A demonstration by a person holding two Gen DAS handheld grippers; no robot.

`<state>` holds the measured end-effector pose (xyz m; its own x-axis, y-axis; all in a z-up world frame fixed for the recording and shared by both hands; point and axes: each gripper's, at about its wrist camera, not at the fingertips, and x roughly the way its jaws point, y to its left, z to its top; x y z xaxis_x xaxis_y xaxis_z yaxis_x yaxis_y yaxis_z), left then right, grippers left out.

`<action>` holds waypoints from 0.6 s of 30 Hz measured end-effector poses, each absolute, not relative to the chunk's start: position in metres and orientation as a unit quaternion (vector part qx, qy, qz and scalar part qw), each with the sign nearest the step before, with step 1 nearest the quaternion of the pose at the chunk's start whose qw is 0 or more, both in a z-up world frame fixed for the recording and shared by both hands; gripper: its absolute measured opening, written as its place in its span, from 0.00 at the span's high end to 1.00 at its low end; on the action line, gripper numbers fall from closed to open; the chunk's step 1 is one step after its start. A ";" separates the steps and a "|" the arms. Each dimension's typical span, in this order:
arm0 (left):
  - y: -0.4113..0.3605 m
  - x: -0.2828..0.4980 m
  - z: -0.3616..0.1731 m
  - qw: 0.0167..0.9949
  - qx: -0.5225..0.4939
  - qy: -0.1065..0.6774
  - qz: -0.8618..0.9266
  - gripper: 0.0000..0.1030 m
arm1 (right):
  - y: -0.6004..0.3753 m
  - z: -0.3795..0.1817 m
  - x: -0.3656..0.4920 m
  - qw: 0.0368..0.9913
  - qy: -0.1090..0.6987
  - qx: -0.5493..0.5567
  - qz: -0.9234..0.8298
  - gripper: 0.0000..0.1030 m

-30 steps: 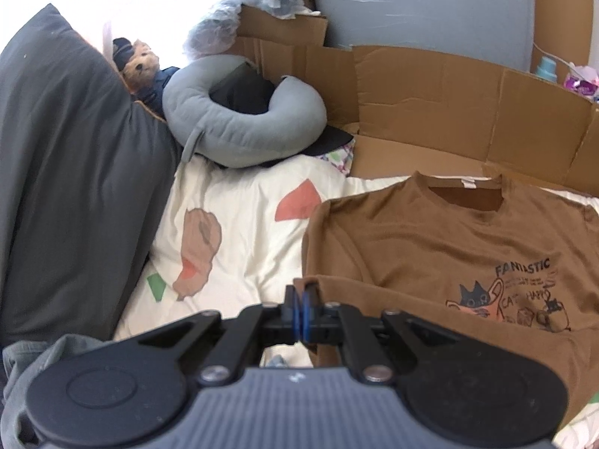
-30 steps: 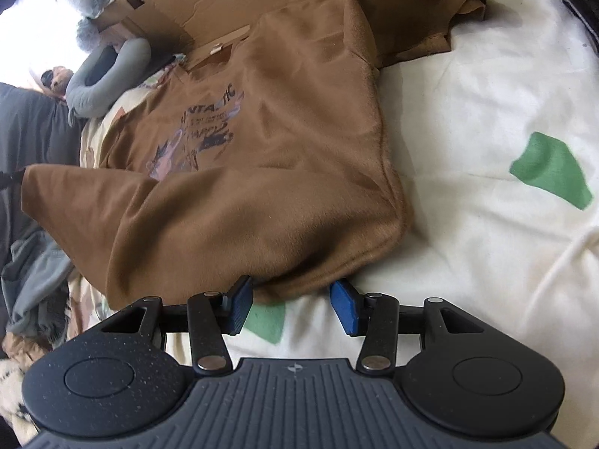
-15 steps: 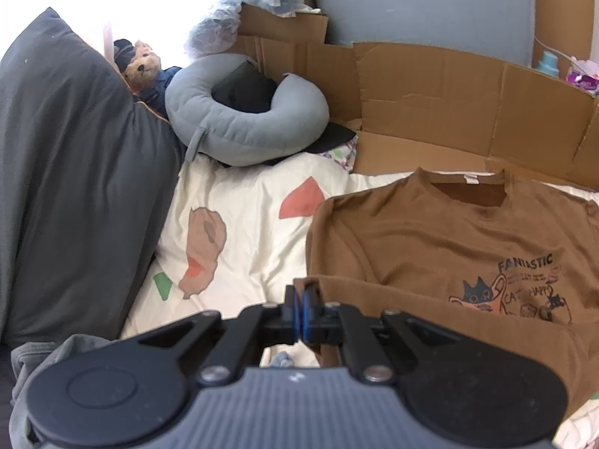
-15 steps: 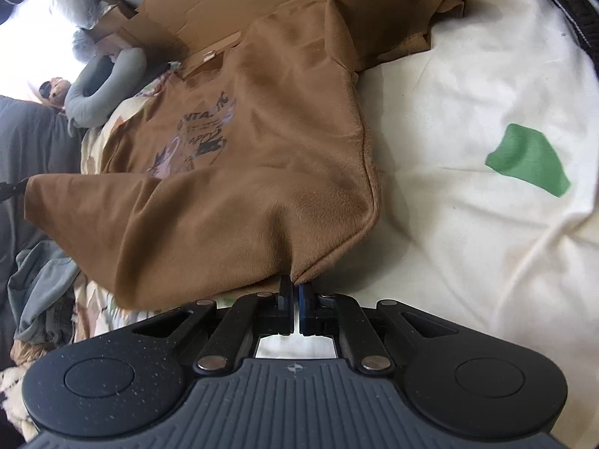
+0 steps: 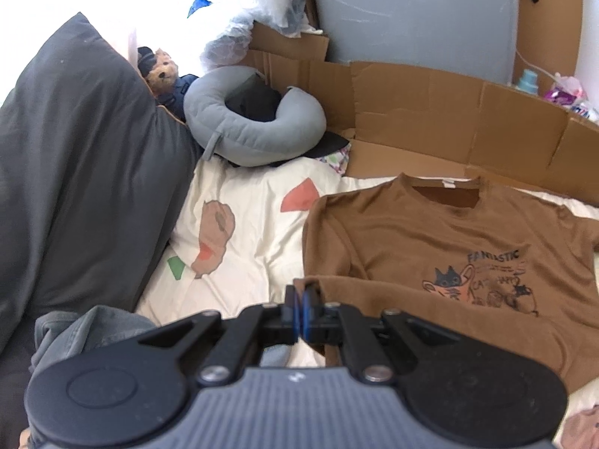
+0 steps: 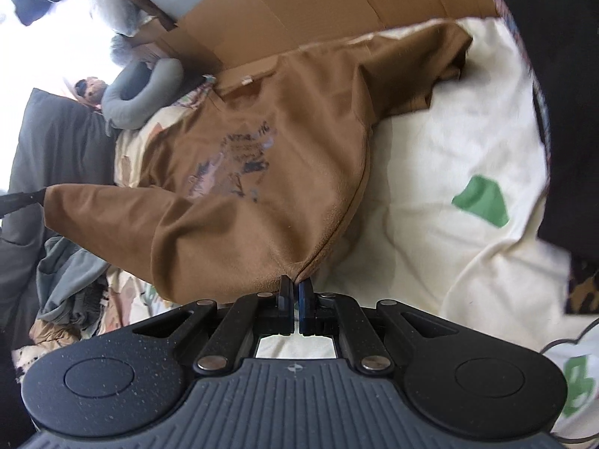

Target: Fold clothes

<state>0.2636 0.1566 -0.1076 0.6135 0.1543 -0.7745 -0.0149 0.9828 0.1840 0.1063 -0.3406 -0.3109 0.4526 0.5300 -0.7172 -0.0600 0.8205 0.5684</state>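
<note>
Two grippers, one in each of our hands, both pinch the one brown shirt (image 5: 441, 239) we are folding. It lies chest-up on the cream sheet (image 5: 258, 232), collar at the far side against the cardboard (image 5: 423, 131), with its near hem lifted off the bed at both corners.

From the left wrist we see the left gripper (image 5: 300, 301) with its blue pads pressed together on the hem's left corner, which folds up over the lower body of the shirt. This view alone gives the print clearly: a black cat and the word "FANTASTIC" on the chest. It also shows one blue bottle (image 5: 527, 79) behind the cardboard at far right.

From the right wrist we see the right gripper (image 6: 295, 286) with its fingers closed on the other hem corner; the cloth bunches to a point right at the tips and hangs taut from there to the far left, where the dark tip of the left gripper holds its corner. Only this view shows one black garment (image 6: 561, 112) at the right edge of the bed and the green patch (image 6: 481, 200) on the sheet beside it.

Both views share one grey neck pillow (image 5: 254, 127), one teddy bear (image 5: 163, 71), one dark pillow (image 5: 75, 172) at left and one grey garment (image 6: 71, 273) near it.
</note>
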 end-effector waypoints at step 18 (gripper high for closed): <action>0.164 0.226 -0.088 0.895 0.048 0.440 0.065 0.98 | -0.376 -0.252 0.156 0.844 0.448 0.237 0.178 1.00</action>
<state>0.2265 0.1640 -0.0880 0.6051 0.1582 -0.7803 -0.0731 0.9870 0.1435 0.1559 -0.3764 -0.2521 0.5355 0.5126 -0.6712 -0.0879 0.8243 0.5593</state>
